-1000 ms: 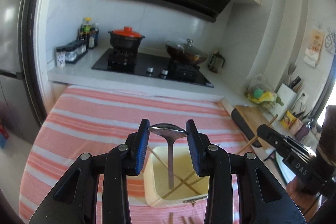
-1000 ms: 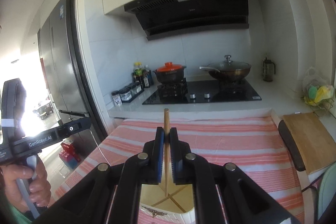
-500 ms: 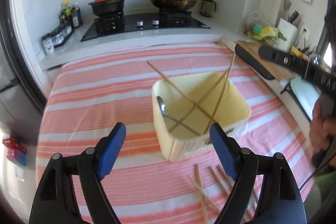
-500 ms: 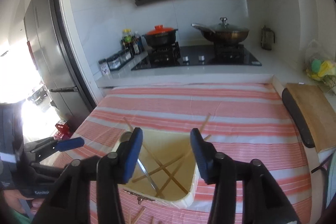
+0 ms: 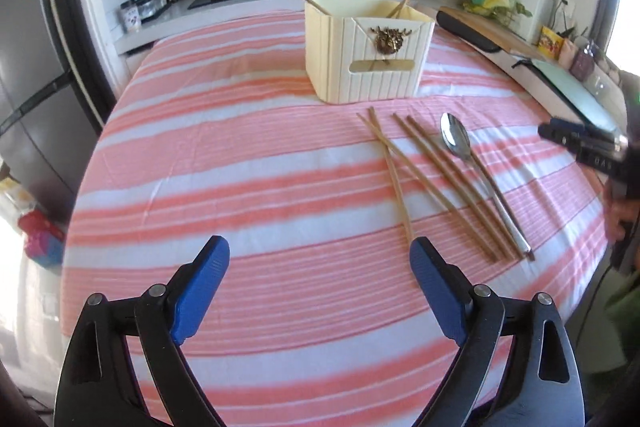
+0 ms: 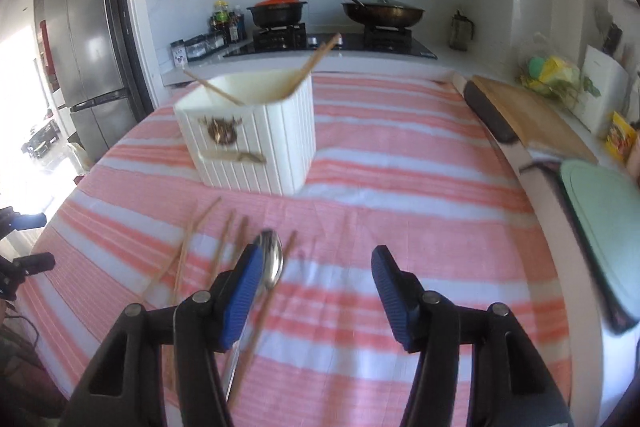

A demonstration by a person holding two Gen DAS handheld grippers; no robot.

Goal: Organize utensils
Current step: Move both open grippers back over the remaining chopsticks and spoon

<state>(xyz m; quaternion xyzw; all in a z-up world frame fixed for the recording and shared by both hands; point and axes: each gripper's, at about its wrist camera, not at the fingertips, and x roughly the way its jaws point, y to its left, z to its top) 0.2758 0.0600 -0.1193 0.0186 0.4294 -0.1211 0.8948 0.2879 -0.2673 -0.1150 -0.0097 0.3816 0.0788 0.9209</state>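
My left gripper [image 5: 320,267] and my right gripper [image 6: 318,273] are both spread wide and carry nothing. A shiny metal spoon [image 5: 476,171] lies on the striped desk [image 5: 240,155] beside thin wooden chopsticks [image 5: 440,171], in front of the cream ribbed box [image 5: 368,55], where more chopsticks stick out.

The left gripper [image 5: 320,283] has two glossy black arms with triangular cut-outs and round silver screws at the joints, each ending in a ribbed blue finger pad [image 5: 202,283]. The right gripper [image 6: 318,291] is built alike, black with silver screws and ribbed blue pads [image 6: 394,293]. Seen from the left wrist, its black body bears white lettering beside bare skin of the right hand [image 5: 620,215].
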